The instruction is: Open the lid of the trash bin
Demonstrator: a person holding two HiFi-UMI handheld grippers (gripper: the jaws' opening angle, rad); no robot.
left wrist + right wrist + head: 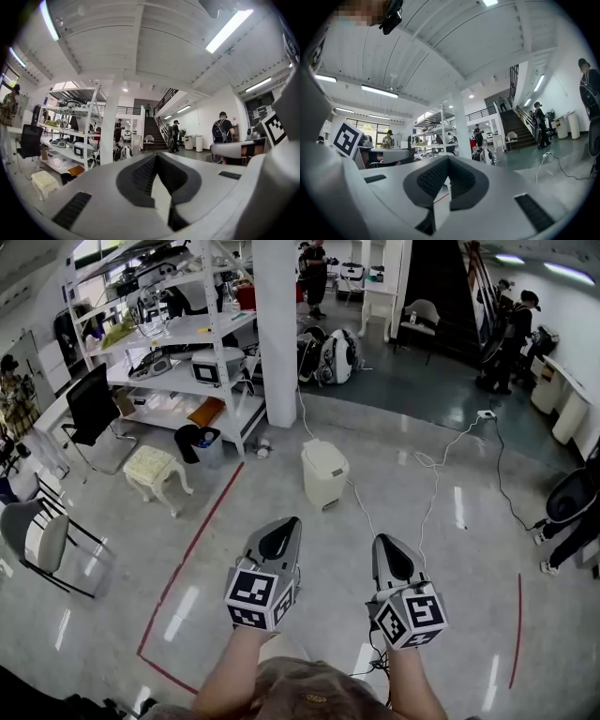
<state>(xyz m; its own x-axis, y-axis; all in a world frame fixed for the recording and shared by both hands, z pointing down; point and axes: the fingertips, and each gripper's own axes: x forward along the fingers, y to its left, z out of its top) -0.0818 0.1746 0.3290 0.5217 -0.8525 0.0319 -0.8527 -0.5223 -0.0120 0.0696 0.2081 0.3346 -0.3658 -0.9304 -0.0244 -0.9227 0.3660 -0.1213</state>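
A small white trash bin (323, 472) with its lid down stands on the glossy floor ahead of me, near the foot of a white pillar (278, 334). Both grippers are held out in front of my arms, well short of the bin and apart from it. My left gripper (281, 526) points at the bin from slightly left, and its jaws meet at the tips with nothing between them (156, 159). The right gripper (389, 545) sits beside it, also shut and empty (447, 161). Neither gripper view shows the bin clearly.
White shelving (178, 352) full of gear stands left of the pillar, with a black bin (199, 442) and a cream stool (155, 468) before it. A chair (47, 535) is at far left. Red tape (192, 540) and a white cable (427, 493) cross the floor. People stand far back.
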